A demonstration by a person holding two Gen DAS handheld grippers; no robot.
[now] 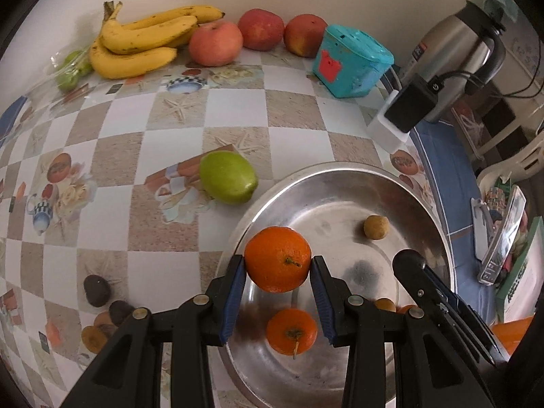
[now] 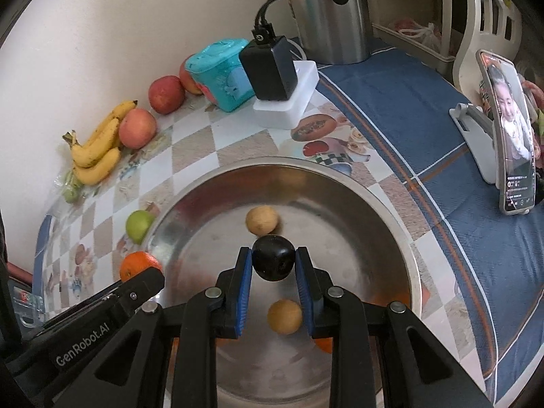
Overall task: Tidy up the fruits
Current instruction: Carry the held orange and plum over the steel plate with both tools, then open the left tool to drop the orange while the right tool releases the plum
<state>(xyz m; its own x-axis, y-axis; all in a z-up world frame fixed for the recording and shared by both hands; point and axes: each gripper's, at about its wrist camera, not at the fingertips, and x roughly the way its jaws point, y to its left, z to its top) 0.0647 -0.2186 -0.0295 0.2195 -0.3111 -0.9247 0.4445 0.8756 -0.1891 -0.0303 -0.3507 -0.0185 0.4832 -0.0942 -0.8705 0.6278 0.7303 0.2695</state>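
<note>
The orange (image 1: 277, 259), firm and smooth-skinned, sits gripped at its widest part in our left tongs (image 1: 277, 265); our right tongs (image 2: 273, 261) pinch a small dark plum (image 2: 273, 262), softer, above the metal bowl (image 2: 374, 210).

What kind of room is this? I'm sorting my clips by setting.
Most likely a home kitchen or dining table: a patterned tablecloth printed with teapots and food, a steel kettle against the wall, and bananas and apples beside a metal bowl.
</note>
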